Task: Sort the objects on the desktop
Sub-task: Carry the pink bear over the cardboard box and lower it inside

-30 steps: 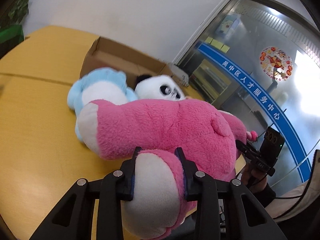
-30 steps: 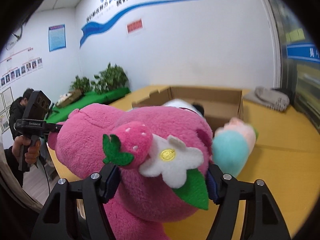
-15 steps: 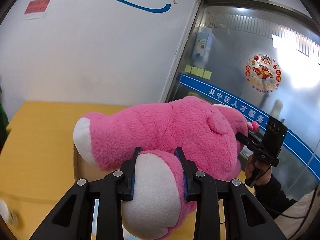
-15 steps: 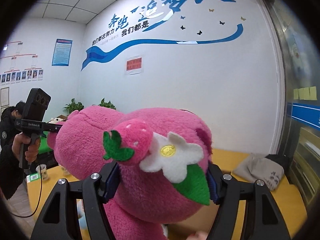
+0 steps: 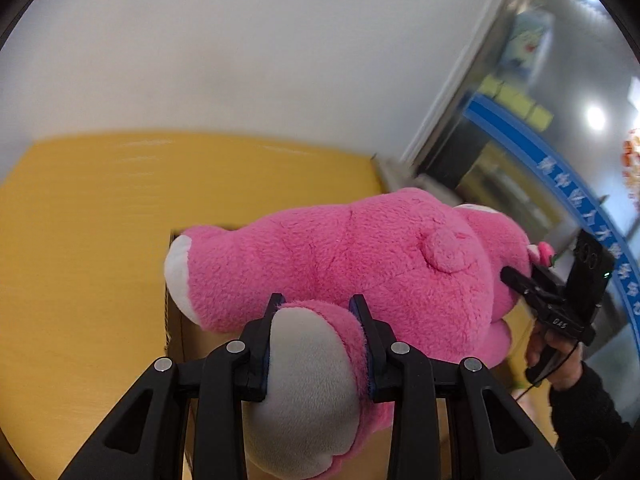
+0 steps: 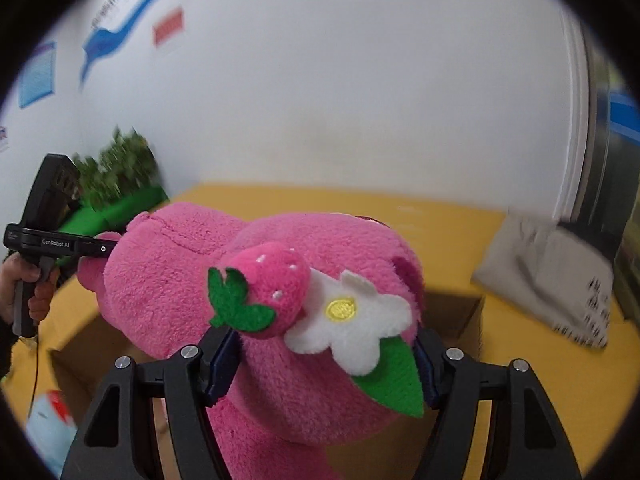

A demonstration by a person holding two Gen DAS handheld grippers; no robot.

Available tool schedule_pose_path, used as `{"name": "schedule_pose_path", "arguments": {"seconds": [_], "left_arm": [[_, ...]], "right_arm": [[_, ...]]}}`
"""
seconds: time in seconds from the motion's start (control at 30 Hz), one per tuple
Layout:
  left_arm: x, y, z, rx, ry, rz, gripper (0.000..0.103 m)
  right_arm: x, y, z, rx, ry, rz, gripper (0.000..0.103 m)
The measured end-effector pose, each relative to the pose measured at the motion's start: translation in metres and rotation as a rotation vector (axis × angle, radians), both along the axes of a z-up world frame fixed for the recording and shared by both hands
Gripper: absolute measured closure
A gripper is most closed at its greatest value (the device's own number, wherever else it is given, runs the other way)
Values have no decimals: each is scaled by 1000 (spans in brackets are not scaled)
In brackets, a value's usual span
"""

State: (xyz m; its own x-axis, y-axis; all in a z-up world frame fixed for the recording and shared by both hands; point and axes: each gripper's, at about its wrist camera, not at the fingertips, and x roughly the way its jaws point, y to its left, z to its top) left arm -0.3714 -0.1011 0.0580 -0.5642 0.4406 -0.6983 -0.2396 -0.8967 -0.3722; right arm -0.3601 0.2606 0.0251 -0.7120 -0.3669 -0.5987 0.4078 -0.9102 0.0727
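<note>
A big pink plush bear (image 5: pixel 360 256) is held in the air by both grippers. My left gripper (image 5: pixel 318 312) is shut on its white-soled foot (image 5: pixel 308 364). My right gripper (image 6: pixel 324 344) is shut on its head (image 6: pixel 280 360), just under the strawberry (image 6: pixel 272 284) and white flower (image 6: pixel 352 320) on it. The open cardboard box (image 5: pixel 176 344) lies below the bear; its brown walls (image 6: pixel 452 312) show behind the head in the right wrist view. Each gripper shows in the other's view, the right one (image 5: pixel 560 300) and the left one (image 6: pixel 48 240).
The yellow table (image 5: pixel 80 260) spreads around the box. A grey-white cloth bag (image 6: pixel 552 284) lies on the table at the right. A light blue plush toy (image 6: pixel 48 428) shows at the lower left. Green plants (image 6: pixel 116 176) stand by the wall. A glass door (image 5: pixel 560 140) is to the right.
Both grippers have tipped down and carried the bear over the cardboard box, which is back in view below it. The grips on foot and head are unchanged.
</note>
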Motion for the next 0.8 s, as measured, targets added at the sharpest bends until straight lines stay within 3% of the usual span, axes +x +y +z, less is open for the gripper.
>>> {"name": "schedule_pose_path", "arguments": {"seconds": [0.1,0.17,0.47,0.8], "left_arm": [[-28,11,-55,-73,-107,10,69],[-33,15,-73,-129,-121,28,66],[-36,22,-69,-197,-113,54,50],[-14,14,-76,-225,-112,77,47]], "right_arm": [[-19,-12,-38,92,-100,-17,33],[-22,-13,-46,105,-125,-28,28],[-16,-7,-51,48,-177,-37,11],[-8,9,-54,29,-281,-4,10]]}}
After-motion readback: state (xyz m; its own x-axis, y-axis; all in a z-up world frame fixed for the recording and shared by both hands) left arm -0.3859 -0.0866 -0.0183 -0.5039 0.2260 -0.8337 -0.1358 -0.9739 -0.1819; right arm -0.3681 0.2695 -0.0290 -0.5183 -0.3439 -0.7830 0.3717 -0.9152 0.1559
